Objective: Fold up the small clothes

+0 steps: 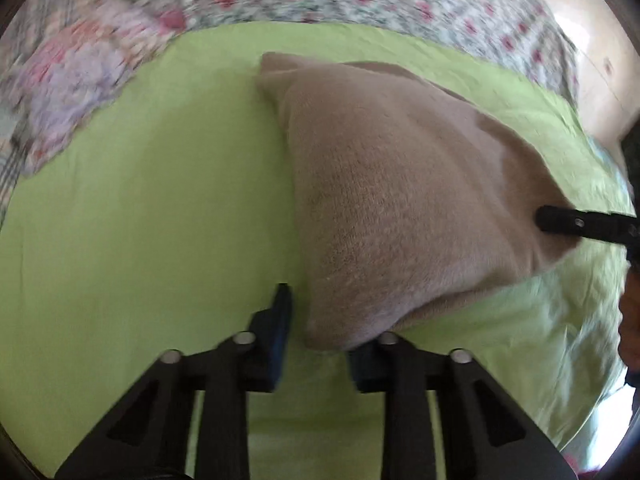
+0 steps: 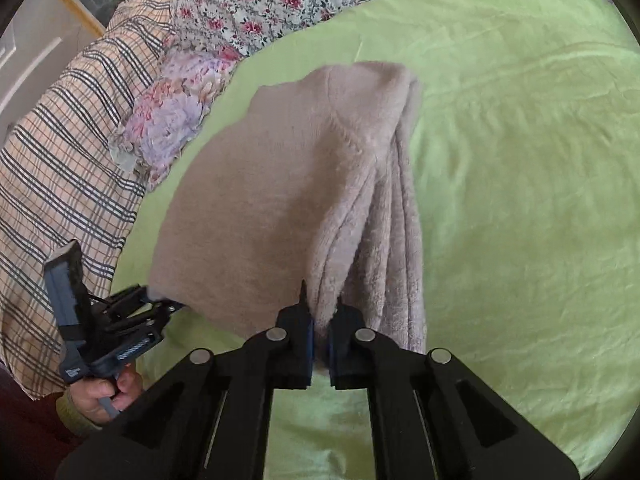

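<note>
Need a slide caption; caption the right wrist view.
Right gripper pinches folded beige garment over green sheet.

The left gripper [image 1: 316, 320] has its jaws parted wide, with beige fabric [image 1: 400, 200] sagging across the gap by its right finger; whether it grips is unclear. The right gripper [image 2: 320, 320] has its jaws pressed nearly together, pinching a fabric edge. From the right wrist view, the left gripper sits near and to the left, its handle clasped by the person's left hand [image 2: 108, 396].
</note>
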Demonstrator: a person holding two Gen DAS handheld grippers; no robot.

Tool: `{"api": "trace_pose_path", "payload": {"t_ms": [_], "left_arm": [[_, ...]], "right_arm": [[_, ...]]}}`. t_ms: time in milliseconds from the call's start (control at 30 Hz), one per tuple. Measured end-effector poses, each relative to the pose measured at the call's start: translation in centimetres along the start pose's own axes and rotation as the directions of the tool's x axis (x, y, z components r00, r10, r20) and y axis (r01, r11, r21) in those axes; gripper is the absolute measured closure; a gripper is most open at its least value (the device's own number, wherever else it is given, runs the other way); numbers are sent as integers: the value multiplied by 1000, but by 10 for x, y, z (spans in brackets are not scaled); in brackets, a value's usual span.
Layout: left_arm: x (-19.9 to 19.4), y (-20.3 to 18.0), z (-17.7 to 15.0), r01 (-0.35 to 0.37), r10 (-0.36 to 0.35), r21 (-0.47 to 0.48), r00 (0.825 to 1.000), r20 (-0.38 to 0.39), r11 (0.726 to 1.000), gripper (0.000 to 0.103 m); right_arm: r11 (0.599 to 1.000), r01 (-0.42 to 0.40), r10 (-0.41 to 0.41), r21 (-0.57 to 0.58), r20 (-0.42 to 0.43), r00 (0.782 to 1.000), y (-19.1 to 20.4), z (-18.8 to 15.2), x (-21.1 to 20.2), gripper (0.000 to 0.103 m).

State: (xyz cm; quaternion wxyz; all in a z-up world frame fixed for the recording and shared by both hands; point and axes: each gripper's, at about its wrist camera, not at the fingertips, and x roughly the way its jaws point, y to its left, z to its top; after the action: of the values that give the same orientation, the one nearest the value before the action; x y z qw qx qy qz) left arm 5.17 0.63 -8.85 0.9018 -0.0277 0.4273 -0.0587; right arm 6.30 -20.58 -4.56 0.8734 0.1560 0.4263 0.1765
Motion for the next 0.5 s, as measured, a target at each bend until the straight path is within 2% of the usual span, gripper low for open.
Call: {"api": "trace_pose_path", "payload": {"t_ms": [33,100,200,233,333,500], "left_arm": [[-3,-1,1,-7,7,-8,1000,3,1000,91],[-9,-9,2,-56,56,4,998,13,998,92],[-5,-18,1,-71,71,14,997,-19,997,94],[-1,-19,0,-68,68,8,997,-39,998,94],[4,-13,1,-51,50,-24,997,-66,998,94],[7,1,4,9,-19,-103,995,-97,995,93]], "right_arm": [[1000,-4,5,-23,39,999,4,4,-13,97],[997,33,-27,-72,80,996,7,12,-35,98],[981,165,-164,-100,19,986,-11,13,-22,98],[980,178,-180,-84,-7,984,-19,10,-14,98],[981,187,-191,-57,-73,979,-34,0,8,98],[979,194,-198,-60,-74,977,-31,-4,17,98]]}}
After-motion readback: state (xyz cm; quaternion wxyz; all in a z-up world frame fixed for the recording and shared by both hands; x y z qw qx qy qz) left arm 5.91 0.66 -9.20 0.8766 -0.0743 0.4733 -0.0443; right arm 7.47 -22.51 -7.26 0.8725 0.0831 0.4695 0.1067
